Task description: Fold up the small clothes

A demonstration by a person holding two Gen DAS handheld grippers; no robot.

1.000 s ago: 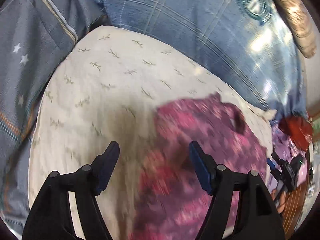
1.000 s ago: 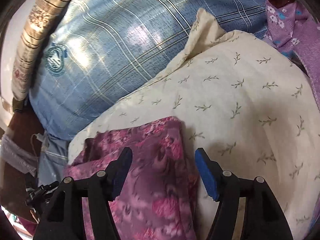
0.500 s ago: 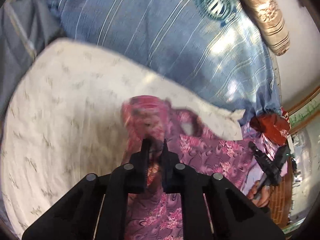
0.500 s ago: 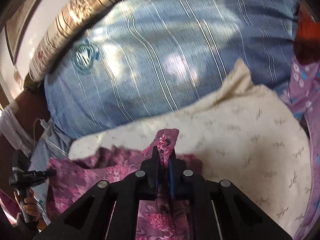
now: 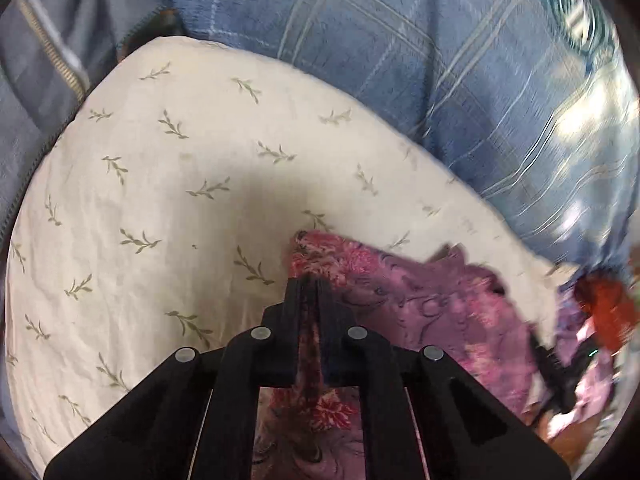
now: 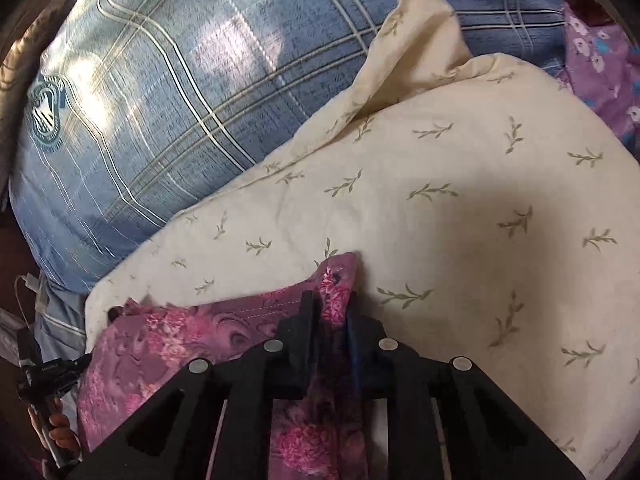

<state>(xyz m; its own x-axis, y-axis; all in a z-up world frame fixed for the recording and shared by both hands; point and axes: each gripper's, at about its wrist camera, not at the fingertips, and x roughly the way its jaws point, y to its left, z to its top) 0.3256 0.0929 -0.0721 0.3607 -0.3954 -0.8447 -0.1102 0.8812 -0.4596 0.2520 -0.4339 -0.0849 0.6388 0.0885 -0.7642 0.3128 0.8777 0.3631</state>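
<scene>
Purple floral garment (image 5: 420, 304), lying low in the frame on the cream pillow (image 5: 180, 200), reads to me as light and limp, so I pinch its corners: left gripper (image 5: 309, 280) clamped tight, right gripper (image 6: 332, 300) easing open around cloth.

A second ago both pairs of jaws stand wide apart above the purple-and-pink floral cotton garment (image 5: 420, 304); now the black two-finger left gripper (image 5: 309, 280) is clamped tight on one corner of it, a thin fold of fabric pinched between the pads. The black two-finger right gripper (image 6: 331, 300) has also closed on its own corner of the garment (image 6: 192, 332) and its jaws are now opening slightly, cloth between them. Both corners, which lay flat, now stand raised above the cream leaf-print pillow (image 5: 160, 200).
</scene>
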